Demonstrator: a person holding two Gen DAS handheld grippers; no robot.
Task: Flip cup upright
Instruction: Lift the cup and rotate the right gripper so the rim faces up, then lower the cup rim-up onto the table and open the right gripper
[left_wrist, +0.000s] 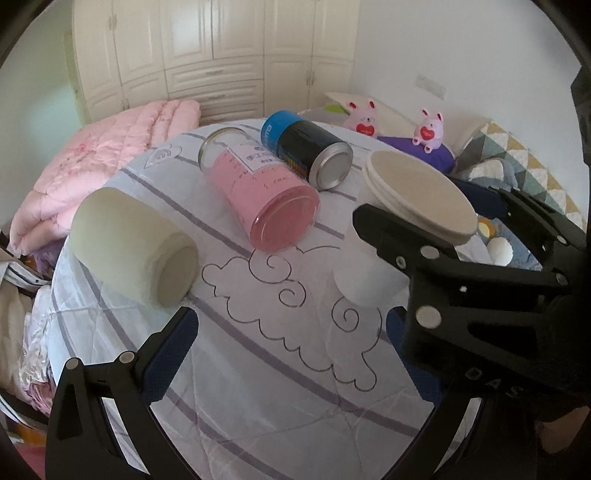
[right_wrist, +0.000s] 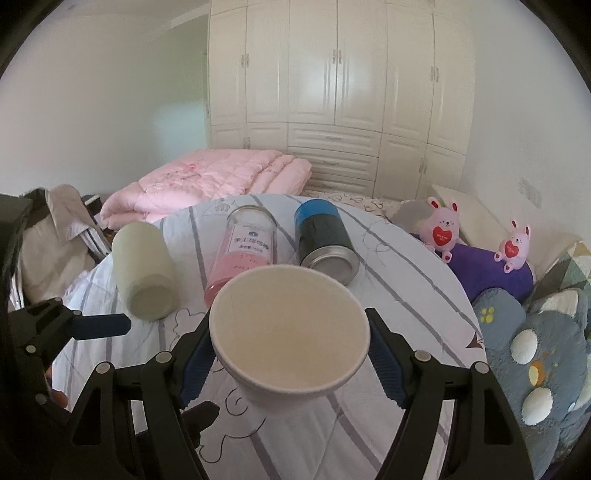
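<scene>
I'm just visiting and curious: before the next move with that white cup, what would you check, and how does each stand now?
1. White paper cup sits between the right gripper pads: ok.
2. Cup mouth faces up: ok.
3. Cup base on the tablecloth: cannot tell.
4. Grip firm: cannot tell.
5. Left gripper open, holding nothing: ok.
6. Green cup, pink jar and black can lie apart from the cup: ok.
</scene>
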